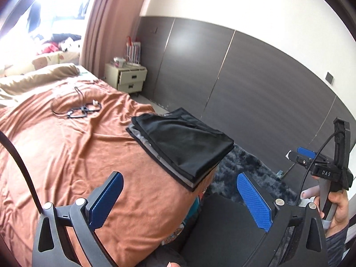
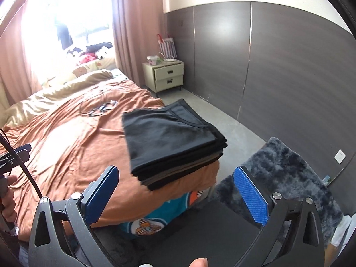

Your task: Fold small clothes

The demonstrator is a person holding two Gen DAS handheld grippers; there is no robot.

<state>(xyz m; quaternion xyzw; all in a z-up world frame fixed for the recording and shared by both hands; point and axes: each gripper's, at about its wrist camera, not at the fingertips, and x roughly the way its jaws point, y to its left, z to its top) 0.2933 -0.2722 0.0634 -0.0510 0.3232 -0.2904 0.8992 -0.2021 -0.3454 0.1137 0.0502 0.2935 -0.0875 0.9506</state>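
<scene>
A stack of folded dark clothes [image 1: 184, 146] [image 2: 171, 140], black on top with grey layers beneath, rests on the near right corner of the bed. My left gripper [image 1: 179, 175] hovers open just short of the stack, with nothing between its blue pads [image 1: 255, 202]. My right gripper [image 2: 175, 169] is also open and empty, held back from the stack's front edge. In the left wrist view a person's hand [image 1: 338, 202] holds the right gripper at the far right.
An orange cover [image 1: 66, 155] [image 2: 66, 138] spreads over the bed, with black cables [image 1: 77, 111] lying on it. A cream nightstand [image 2: 164, 75] stands by the dark panelled wall. A shaggy grey rug [image 2: 289, 166] covers the floor at right. A patterned teal cloth [image 2: 151, 220] shows under the bed corner.
</scene>
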